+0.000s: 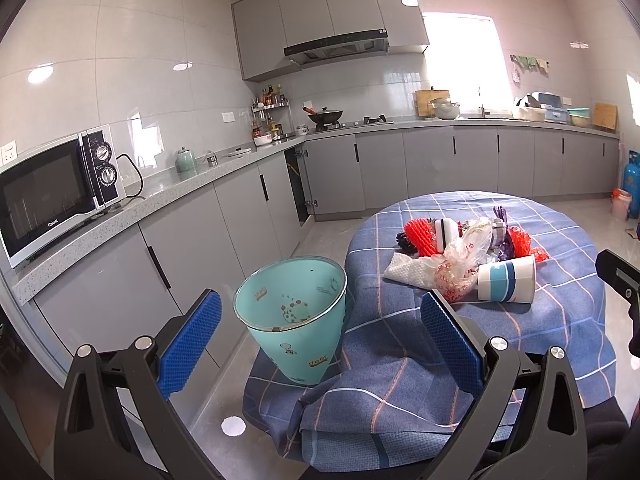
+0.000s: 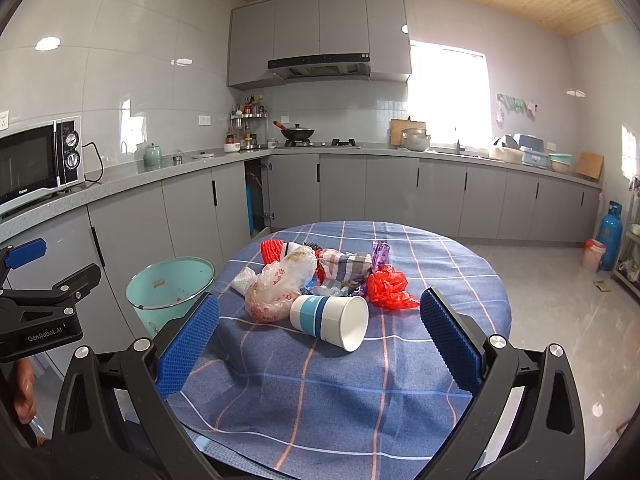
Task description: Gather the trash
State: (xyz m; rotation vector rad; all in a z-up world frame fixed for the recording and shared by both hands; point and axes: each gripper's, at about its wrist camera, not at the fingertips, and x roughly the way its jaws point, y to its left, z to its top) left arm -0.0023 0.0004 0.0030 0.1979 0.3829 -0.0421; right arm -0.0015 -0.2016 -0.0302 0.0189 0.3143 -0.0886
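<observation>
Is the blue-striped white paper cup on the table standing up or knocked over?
Tipped over. The blue-striped white paper cup lies on its side on the blue checked tablecloth, its open mouth facing the right gripper.

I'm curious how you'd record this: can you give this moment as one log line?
left gripper: open, empty, facing teal bin | right gripper: open, empty, facing paper cup | trash pile: on table

A: What do the grippers look like?
B: The right gripper (image 2: 319, 318) has black arms, silver screws and blue textured pads (image 2: 188, 344). The left gripper (image 1: 320, 316) matches it
A: Any markings?
B: White "GenRobot.AI" lettering on the left one's side
</observation>
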